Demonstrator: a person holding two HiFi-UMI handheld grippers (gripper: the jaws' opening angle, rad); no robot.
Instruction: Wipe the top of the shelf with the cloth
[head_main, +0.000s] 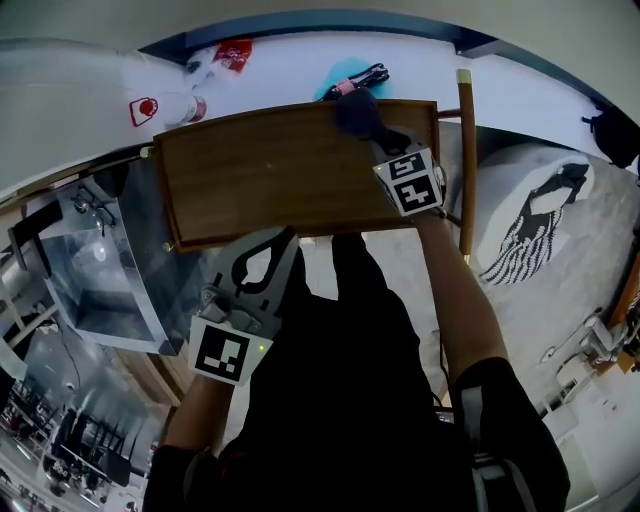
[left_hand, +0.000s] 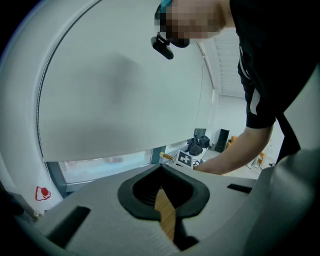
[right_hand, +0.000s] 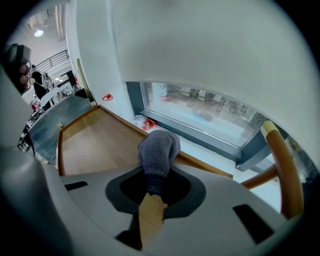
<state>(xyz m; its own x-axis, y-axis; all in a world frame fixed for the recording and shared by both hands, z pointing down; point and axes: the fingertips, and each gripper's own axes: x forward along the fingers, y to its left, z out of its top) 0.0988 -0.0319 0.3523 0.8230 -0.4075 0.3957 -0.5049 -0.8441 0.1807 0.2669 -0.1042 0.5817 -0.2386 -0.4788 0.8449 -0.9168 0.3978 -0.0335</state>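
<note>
The right gripper (head_main: 383, 138) was clamped on a bunched dark grey cloth (head_main: 358, 110), which lay at the far right of the wooden shelf (head_main: 260, 170), against its raised back rim. The left gripper (head_main: 280, 242) sat at the shelf's front edge with its jaws together. It may have been pinching the front rim, but neither view settled that.

Wiping seemed barely under way, with most of the top lying to the left of the cloth. To do it well, the wad would need pressing down so that more than its tip met the wood. It would then be drawn leftward in overlapping passes along the board. Each pass would be worked into the angle under the rim, where dust gathers. A firm clamp mattered, since the rim could snag the cloth and pull it loose. The left gripper could usefully steady the front edge.

The cloth's long axis ran along the right gripper's jaws, front to back across the shelf. Its free rounded end pointed away from the person, toward the window. The shelf's own long axis ran left to right.
</note>
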